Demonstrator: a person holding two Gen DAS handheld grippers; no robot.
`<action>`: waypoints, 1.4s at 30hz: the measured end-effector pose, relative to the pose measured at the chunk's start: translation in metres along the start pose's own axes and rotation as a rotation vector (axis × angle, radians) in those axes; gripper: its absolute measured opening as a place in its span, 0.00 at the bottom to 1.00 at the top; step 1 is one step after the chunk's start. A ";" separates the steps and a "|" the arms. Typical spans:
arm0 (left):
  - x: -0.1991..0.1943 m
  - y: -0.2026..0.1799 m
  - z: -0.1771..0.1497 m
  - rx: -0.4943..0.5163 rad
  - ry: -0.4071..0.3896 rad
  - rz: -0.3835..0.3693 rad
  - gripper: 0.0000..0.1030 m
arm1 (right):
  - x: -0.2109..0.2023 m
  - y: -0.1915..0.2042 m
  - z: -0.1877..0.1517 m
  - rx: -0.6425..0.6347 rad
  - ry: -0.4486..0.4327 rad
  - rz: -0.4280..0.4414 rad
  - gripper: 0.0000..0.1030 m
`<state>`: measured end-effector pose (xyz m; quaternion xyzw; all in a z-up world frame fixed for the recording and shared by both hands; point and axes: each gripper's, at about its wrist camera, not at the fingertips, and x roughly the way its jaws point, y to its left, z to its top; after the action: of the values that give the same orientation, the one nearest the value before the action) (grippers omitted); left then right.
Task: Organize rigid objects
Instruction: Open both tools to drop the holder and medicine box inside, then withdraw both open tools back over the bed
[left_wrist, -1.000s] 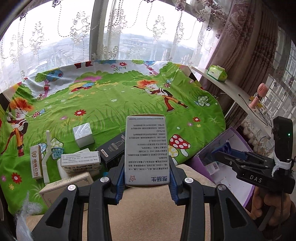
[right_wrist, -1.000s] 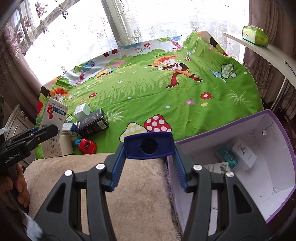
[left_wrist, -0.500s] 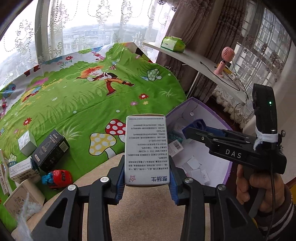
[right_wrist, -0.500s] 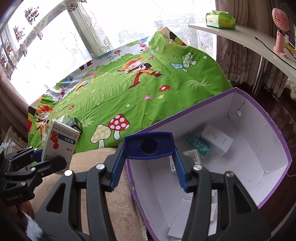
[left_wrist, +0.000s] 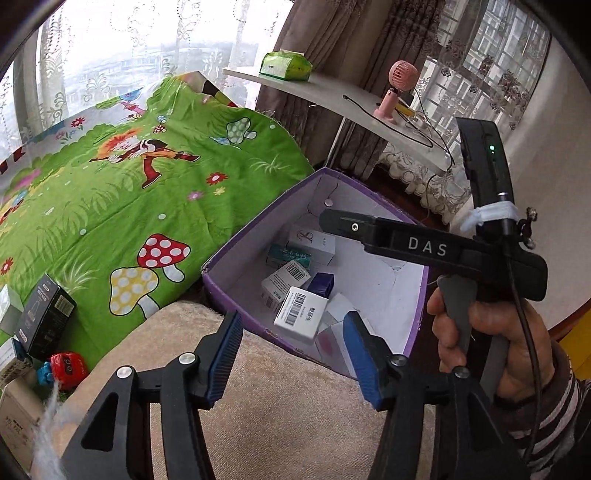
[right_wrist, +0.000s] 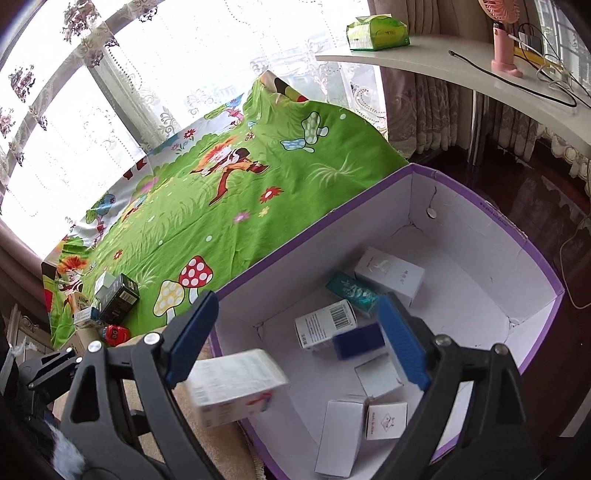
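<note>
Now, through your left wrist camera, your left gripper (left_wrist: 293, 349) stands with its blue-padded tongs apart, having just been opening, and nothing sits between them. Beyond the tips lies the purple-rimmed cardboard box with white inner walls (left_wrist: 236, 254), resting beside the green cartoon-printed bedsheet (left_wrist: 110, 192). A white carton with a barcode label (left_wrist: 301, 314) shows tilted over the other small cartons in the box; whether it rests on them you cannot tell. Your right hand (left_wrist: 491, 332) grips the handle of the right gripper at the right edge. Left on the sheet remain a black rectangular carton (left_wrist: 44, 317) and a small red toy car (left_wrist: 68, 365).

Next, through your right wrist camera, your right gripper (right_wrist: 295, 339) has its tongs spread wide, having just been opening, with nothing pressed between the pads. Beneath them, inside the box (right_wrist: 480, 206), lies a dark blue small block (right_wrist: 358, 339) beside a white barcoded carton (right_wrist: 325, 325), a teal carton (right_wrist: 351, 291) and a white rectangular carton (right_wrist: 389, 273). A blurred white medicine carton (right_wrist: 236, 384) hangs over the box's near rim, clear of both grippers.
</note>
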<state>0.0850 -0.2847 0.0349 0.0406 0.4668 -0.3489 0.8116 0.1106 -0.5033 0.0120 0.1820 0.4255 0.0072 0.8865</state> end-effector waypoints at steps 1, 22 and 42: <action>0.000 0.002 0.000 -0.012 -0.001 -0.001 0.56 | 0.000 0.000 0.000 -0.001 0.001 0.001 0.87; -0.028 0.046 -0.008 -0.194 -0.076 0.094 0.66 | 0.000 0.029 -0.004 -0.072 0.012 0.045 0.87; -0.091 0.129 -0.058 -0.506 -0.191 0.248 0.85 | 0.012 0.071 -0.014 -0.155 0.070 0.097 0.87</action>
<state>0.0920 -0.1166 0.0406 -0.1394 0.4520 -0.1220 0.8726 0.1174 -0.4304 0.0185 0.1327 0.4451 0.0894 0.8811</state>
